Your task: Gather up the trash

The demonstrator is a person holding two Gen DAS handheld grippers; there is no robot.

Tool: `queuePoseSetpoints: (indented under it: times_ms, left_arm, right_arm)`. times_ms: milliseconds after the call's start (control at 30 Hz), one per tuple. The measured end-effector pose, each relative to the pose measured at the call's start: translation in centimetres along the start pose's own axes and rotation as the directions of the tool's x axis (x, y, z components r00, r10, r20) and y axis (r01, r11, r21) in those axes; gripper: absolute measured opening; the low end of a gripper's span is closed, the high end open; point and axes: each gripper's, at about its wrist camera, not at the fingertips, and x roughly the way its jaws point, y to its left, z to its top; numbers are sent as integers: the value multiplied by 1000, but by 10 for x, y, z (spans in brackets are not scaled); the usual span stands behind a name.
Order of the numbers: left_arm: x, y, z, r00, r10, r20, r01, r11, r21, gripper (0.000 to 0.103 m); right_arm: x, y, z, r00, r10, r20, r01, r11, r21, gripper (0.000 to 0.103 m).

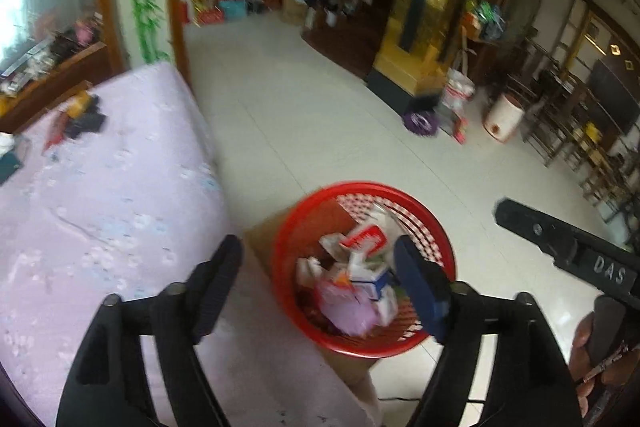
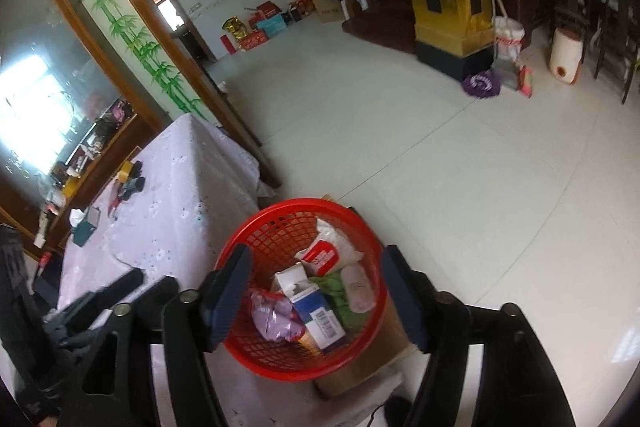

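Both tongs (image 1: 320, 283) (image 2: 324, 291) gape over the red basket (image 2: 256, 235), its trash (image 1: 356, 279) blurred.

Black grippers (image 1: 320, 279), "DAS" lettering (image 1: 610, 269)

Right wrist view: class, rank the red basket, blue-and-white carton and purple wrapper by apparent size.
1. red basket
2. blue-and-white carton
3. purple wrapper, close to the carton in apparent size, so this order is unsure.

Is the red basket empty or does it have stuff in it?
Partly full: the red plastic mesh basket holds cartons, wrappers and a purple bag.
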Motion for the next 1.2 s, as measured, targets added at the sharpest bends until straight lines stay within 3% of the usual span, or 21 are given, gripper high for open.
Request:
queuePoseSetpoints:
  times_ms: [167,367,733,933,1200]
  left_arm:
    - [-38,7,-14,991,89,98,-90,996,3,86]
    - [-77,20,-44,977,142,162,-149,988,32,94]
    - [-114,47,-87,982,108,155,-129,982,135,96]
    - [-127,49,-101,988,42,148,-71,978,197,97]
    - [-137,64,-109,993,-9,120,-11,986,164,97]
  right_arm:
    - [-19,14,-14,994,-101,50,106,988,-113,93]
    - [-37,25,-42,980,-184,77,197,955,-221,95]
    - [-91,67,-107,950,-274,151,299,936,-183,98]
    - [-104,92,-140,939,-309,153,334,924,-184,99]
    - [-125,100,-162,925,-341,168,366,918,-152,99]
